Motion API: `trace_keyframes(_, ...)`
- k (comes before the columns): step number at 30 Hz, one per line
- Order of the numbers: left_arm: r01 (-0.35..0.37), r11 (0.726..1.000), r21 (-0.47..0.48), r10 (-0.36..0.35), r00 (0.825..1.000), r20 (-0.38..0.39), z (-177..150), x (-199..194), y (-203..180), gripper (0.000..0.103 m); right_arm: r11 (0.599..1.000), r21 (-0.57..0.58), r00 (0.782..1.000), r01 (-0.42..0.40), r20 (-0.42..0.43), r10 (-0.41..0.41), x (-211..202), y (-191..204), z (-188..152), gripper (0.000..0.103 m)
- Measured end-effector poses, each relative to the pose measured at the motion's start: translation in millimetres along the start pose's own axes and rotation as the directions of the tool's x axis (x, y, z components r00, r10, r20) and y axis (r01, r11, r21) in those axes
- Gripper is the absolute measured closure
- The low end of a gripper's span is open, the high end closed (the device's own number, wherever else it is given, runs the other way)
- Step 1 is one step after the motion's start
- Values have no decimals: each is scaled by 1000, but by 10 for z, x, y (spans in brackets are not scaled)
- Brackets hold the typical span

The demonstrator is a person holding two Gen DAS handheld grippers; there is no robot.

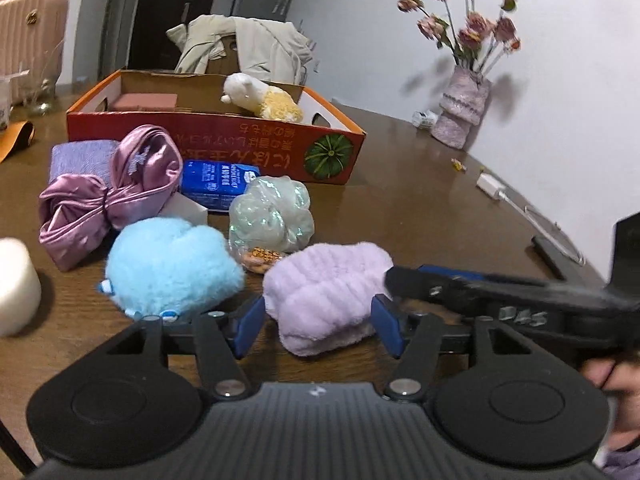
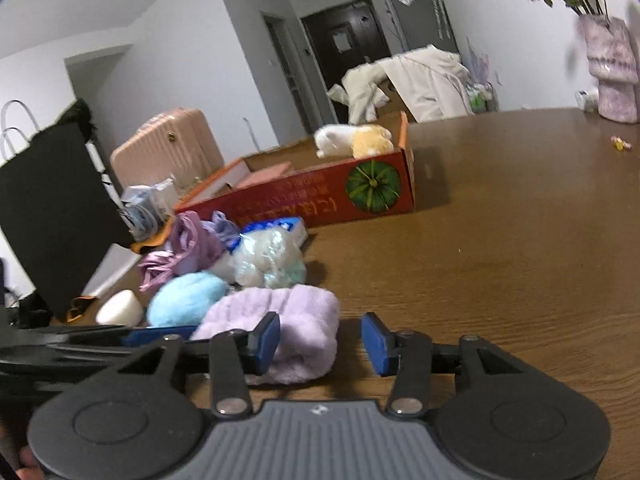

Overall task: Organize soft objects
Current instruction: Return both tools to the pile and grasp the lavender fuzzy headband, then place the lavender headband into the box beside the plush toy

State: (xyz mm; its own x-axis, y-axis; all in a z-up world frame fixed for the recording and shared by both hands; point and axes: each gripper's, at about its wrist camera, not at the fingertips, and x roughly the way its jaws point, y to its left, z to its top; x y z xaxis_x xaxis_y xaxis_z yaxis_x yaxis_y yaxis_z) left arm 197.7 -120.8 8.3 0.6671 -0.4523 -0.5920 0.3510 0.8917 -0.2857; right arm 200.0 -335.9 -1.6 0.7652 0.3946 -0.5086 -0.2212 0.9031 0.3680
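Note:
A fluffy lilac cloth (image 1: 324,292) lies on the brown table between the blue pads of my left gripper (image 1: 318,326), which is open around it. My right gripper (image 2: 320,340) is open with the same lilac cloth (image 2: 288,320) at its left pad; it also shows in the left wrist view (image 1: 460,288) reaching in from the right, touching the cloth. A blue plush (image 1: 172,266), a pink satin bundle (image 1: 112,196) and a clear wrapped puff (image 1: 272,212) lie behind. A white-and-yellow plush (image 1: 260,98) sits in the red cardboard box (image 1: 216,140).
A blue carton (image 1: 218,182) and a lilac towel (image 1: 78,160) lie by the box. A white roll (image 1: 16,280) stands at the left. A vase of flowers (image 1: 464,108), a white charger (image 1: 490,186) and a dark phone (image 1: 548,252) are at the right.

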Motion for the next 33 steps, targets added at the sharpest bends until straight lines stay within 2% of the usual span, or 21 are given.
trace_keyframes(2, 10, 999, -31, -10, 1000, -1, 29, -19, 35, 41, 1000, 9, 1000, -11, -10, 11, 52, 3, -7, 58)
trace_keyframes(5, 10, 999, -44, -10, 1000, -5, 36, 35, 43, 42, 1000, -8, 1000, -11, -26, 10, 112, 41, -42, 68)
trace_keyframes(7, 5, 999, -53, -7, 999, -42, 19, 125, 46, 64, 1000, -1, 999, -23, -28, 23, 112, 54, -51, 76)
trace_keyframes(9, 19, 996, -84, -23, 999, -47, 7, 151, 80, 67, 1000, -3, 999, -20, -28, 20, 103, 70, -55, 83)
trace_keyframes(11, 18, 997, -76, -21, 999, -41, 15, 135, 72, 70, 1000, 1, 999, -22, -30, 22, 79, 76, -36, 86)
trace_keyframes(15, 48, 996, -72, -49, 999, -11, 136, 53, 34, 72, 1000, -5, 1000, -23, 16, 24, -52, 110, 107, 87)
trace_keyframes(21, 105, 994, -34, -101, 991, 92, 758, 18, 26, 72, 998, -48, 992, -33, 120, 39, -62, 105, 706, 87)
trace_keyframes(26, 95, 995, -31, -91, 988, 123, 1429, 407, 150, 72, 998, -61, 987, -12, 157, 21, 346, 14, 1328, 87)
trace_keyframes(30, 82, 994, -67, -76, 994, 75, 1772, 923, 326, 72, 1000, -26, 993, 13, 121, -9, 797, -166, 1647, 87)
trace_keyframes(33, 71, 991, -114, -69, 997, 18, 1864, 1272, 492, 72, 999, -24, 995, 47, 88, -45, 1118, -248, 1738, 87)
